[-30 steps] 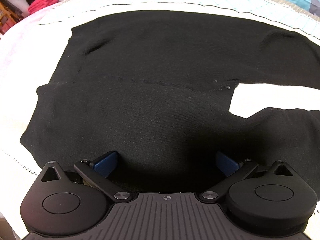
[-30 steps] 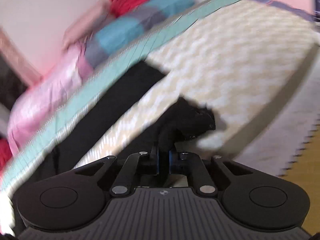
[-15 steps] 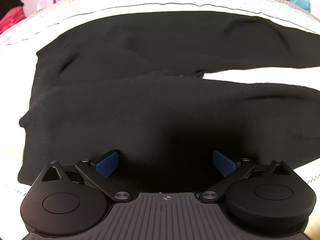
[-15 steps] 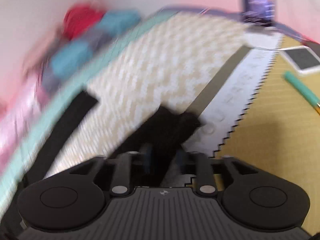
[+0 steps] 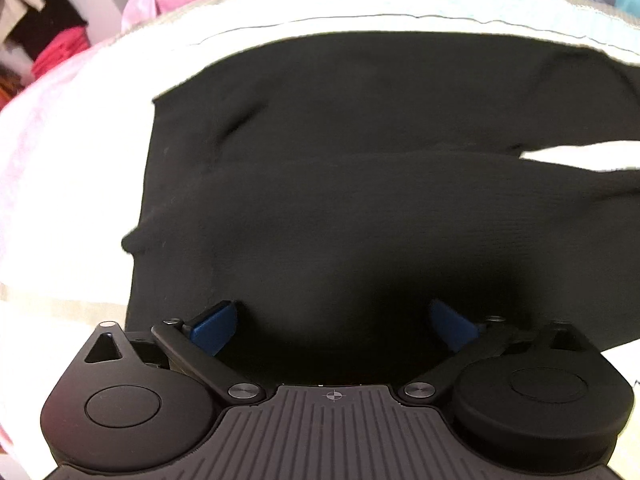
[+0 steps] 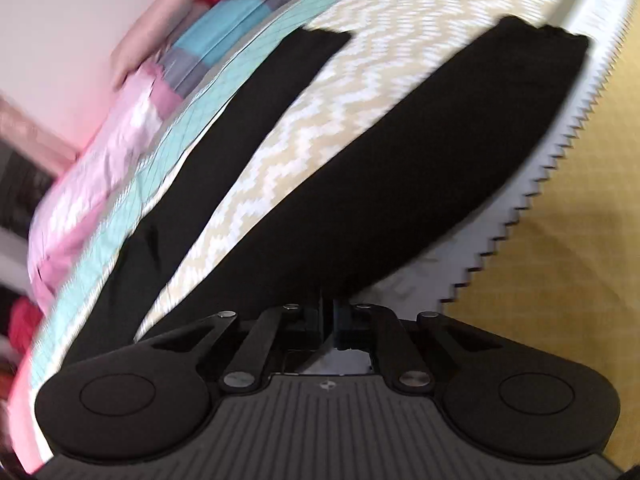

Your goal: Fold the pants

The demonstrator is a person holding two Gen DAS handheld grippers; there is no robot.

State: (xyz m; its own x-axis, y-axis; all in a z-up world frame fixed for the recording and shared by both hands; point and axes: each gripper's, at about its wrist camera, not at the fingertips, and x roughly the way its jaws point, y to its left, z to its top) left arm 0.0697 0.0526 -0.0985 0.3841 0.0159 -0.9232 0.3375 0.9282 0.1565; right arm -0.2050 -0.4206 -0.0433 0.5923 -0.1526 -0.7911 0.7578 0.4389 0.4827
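Bedding [image 6: 400,52] with a zigzag print carries black pants [image 5: 360,184] spread flat, legs splayed apart toward the right. Soft, limp knit (likely light, prone to sagging) suits pinching at hems or waistband. Left gripper [image 5: 332,320] hovers wide open over the waist end; right gripper [image 6: 328,320] is closed, apparently pinching the near leg's edge.

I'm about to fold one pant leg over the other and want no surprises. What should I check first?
1. Left gripper open over the waist end: ok.
2. Right gripper shut: ok; gripping cloth: cannot tell.
3. Black pants lying flat: ok.
4. Both legs straight, spread in a V on the zigzag blanket: ok.
5. Near leg clear of the blanket's edge: not ok, it runs along it.
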